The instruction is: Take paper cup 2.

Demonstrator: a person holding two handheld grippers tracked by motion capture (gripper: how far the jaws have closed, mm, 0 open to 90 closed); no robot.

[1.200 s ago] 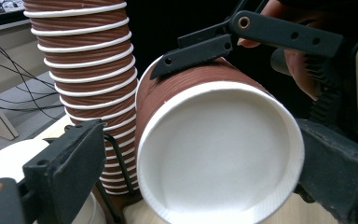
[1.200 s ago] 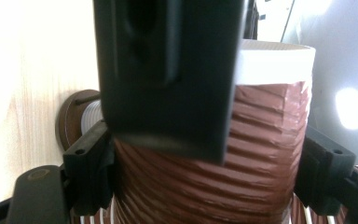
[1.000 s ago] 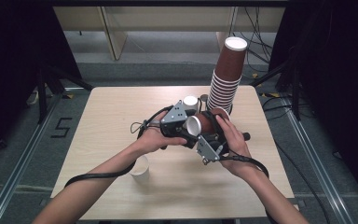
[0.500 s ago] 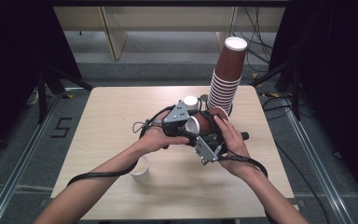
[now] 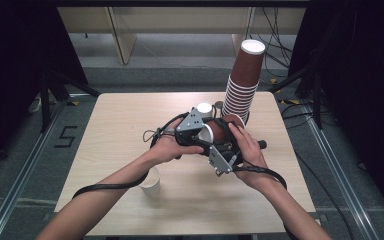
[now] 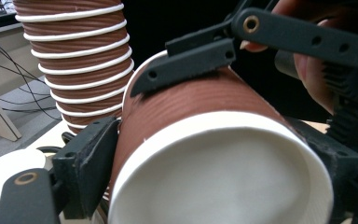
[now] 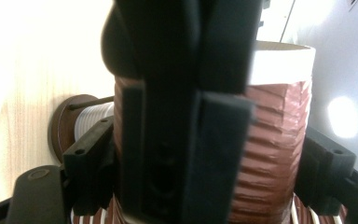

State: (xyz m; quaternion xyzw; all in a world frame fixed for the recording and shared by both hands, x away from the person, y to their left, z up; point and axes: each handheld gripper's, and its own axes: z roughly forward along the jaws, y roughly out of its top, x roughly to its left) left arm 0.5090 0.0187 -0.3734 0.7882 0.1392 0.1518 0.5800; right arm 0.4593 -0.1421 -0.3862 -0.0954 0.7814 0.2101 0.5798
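— What have the jaws got?

— My left gripper (image 5: 203,131) has just been closing, and its jaws now press both sides of a brown paper cup (image 6: 223,154) lying tipped, white mouth toward that camera. My right gripper (image 5: 223,150) is clamped on the same cup further along its ribbed wall. It sits at the centre of the high view, above the table (image 5: 120,130).

— How do you do this well?

— I'd squeeze only lightly with the left; the rim dents easily. Then pull straight along the cup's axis, no twisting.

— Anything nearby?

— The tall cup stack (image 5: 242,80) upper right, a white cup (image 5: 151,183) lower left. I'd keep my elbows away from both.
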